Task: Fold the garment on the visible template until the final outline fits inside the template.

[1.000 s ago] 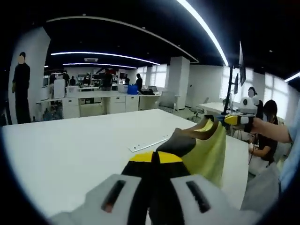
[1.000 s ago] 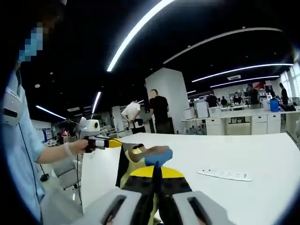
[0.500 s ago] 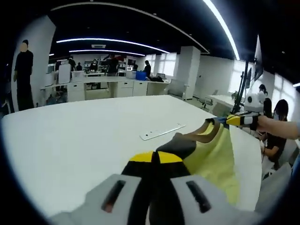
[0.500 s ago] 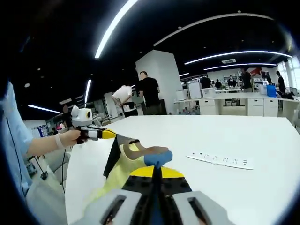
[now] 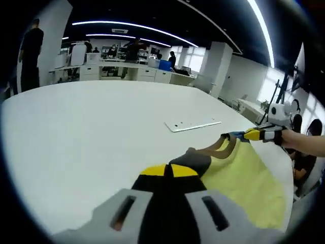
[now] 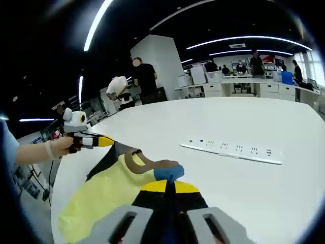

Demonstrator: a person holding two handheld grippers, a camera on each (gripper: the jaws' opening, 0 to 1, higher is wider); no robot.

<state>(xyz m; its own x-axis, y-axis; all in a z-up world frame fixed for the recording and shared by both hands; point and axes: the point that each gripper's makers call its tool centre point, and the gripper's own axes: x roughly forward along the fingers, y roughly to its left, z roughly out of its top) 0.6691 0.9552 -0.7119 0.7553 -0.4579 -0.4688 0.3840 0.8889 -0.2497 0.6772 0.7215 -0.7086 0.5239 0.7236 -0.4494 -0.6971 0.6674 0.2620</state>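
One yellow T-shirt with brown collar and dark sleeves (image 5: 238, 170), held at both shoulders over the white table (image 5: 76, 132).
Left gripper (image 5: 170, 169) is clenched on the dark shoulder fabric; right gripper (image 6: 168, 179) is pinched on the blue-edged shoulder. Each hand holds its tool out low over the tabletop, shirt stretched between them, its body draping off the table edge. One white power strip (image 6: 232, 150) lies beyond. Several people stand in the background.
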